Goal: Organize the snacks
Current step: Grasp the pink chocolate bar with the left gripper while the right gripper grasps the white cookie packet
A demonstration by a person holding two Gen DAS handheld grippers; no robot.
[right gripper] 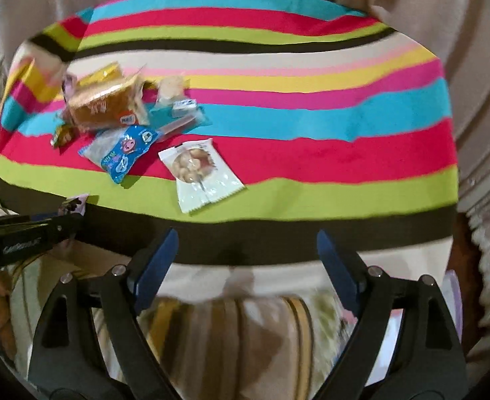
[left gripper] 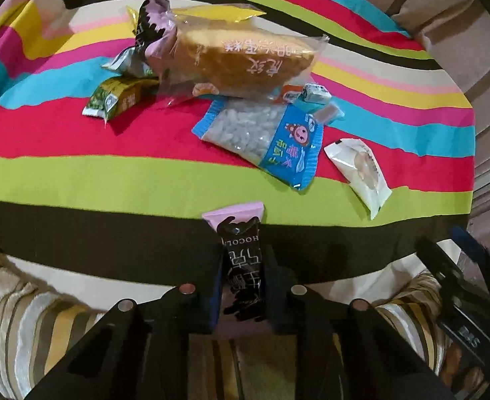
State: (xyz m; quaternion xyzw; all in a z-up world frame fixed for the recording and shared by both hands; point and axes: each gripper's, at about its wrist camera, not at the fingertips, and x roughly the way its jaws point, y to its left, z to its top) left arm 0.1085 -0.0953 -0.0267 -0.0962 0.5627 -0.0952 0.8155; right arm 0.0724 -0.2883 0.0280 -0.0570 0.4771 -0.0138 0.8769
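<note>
The right half of the striped cloth lies bare, wide enough for a gripper to pass. On the left the cake packet, blue rice-puff bag and white packet crowd together, with what seem smaller wrappers tucked under the cake.

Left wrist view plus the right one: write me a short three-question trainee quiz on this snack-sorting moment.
1. True or false: the left gripper holds the chocolate bar.
2. Which snack lies nearest the right gripper? A) cake B) white packet C) blue packet
3. Fill in: the right gripper's fingers are ____.

Key: 1 true; 2 B; 3 open, with nothing between them.
</note>
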